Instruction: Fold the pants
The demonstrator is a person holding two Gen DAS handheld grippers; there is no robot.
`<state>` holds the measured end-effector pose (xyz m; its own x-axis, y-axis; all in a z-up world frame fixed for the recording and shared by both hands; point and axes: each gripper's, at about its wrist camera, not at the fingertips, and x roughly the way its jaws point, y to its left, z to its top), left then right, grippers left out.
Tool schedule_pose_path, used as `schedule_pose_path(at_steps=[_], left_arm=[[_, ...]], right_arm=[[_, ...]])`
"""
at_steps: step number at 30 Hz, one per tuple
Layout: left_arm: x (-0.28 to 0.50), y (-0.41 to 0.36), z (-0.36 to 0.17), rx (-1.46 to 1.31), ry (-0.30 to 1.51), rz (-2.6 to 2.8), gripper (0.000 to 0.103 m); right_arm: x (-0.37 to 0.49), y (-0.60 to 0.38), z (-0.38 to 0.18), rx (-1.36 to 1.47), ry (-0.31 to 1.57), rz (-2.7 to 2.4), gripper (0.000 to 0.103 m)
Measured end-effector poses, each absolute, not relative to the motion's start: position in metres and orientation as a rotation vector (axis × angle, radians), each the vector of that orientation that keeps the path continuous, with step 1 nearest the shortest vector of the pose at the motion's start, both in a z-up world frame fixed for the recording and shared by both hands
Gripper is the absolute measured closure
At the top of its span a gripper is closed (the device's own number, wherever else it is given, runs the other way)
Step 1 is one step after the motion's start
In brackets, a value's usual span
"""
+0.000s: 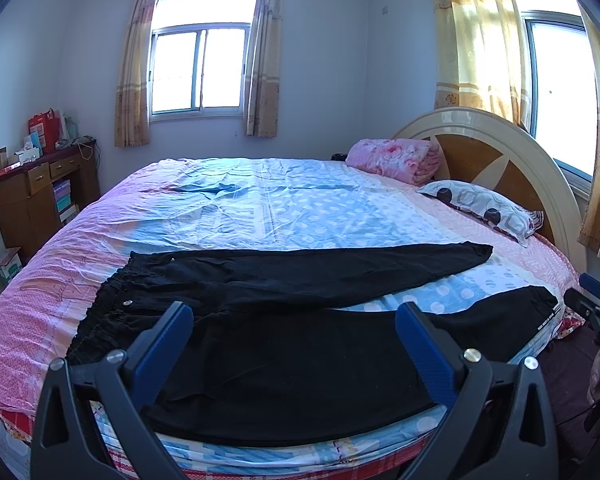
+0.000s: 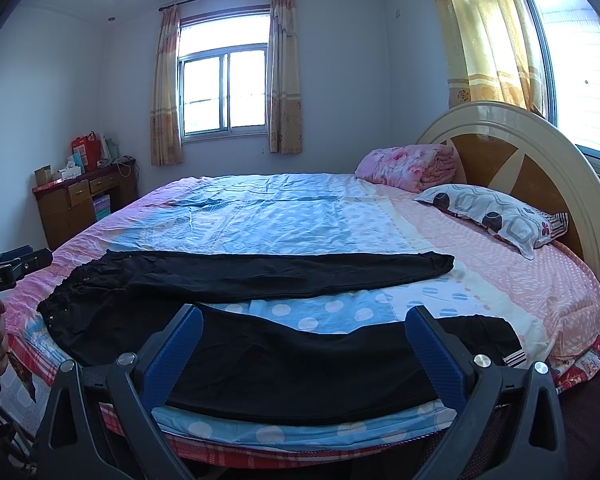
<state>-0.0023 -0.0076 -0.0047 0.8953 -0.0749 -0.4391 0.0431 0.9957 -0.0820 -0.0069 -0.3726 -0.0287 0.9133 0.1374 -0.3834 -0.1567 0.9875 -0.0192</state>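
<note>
Pants (image 1: pixel 284 344), black and limp, lie spread flat along the near edge of the bed (image 1: pixel 260 208), waistband to my left and the two legs splayed apart toward the right. My left gripper (image 1: pixel 294 322) hangs just above the near leg with its jaws wide and nothing between them; my right gripper (image 2: pixel 304 326) hovers the same way, spread and empty, over the same leg further toward the cuff. I judge the cloth light, soft and floppy, so it will sag and drag on the sheet rather than keep any shape. I would pinch it at the edges: the gathered waistband (image 1: pixel 100 312) with the left, the near cuff (image 2: pixel 496 340) with the right. The far leg (image 1: pixel 340 268) stretches out beyond, its hem near the pillow (image 1: pixel 480 204).
</note>
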Motion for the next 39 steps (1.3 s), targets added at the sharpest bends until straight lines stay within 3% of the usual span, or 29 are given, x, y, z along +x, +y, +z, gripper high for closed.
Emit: schedule_pose_path(at_steps=[23,39], left_arm=[[0.035,0.015,-0.045,-0.087,0.584,-0.028,0.0],[0.2,0.199,-0.076,-0.082,0.785,0.223,0.001]], right_arm=[[0.025,-0.38,-0.064,-0.07,0.51,0.117,0.001],[0.136,-0.387,-0.073,-0.061,0.623,0.104,0.001]])
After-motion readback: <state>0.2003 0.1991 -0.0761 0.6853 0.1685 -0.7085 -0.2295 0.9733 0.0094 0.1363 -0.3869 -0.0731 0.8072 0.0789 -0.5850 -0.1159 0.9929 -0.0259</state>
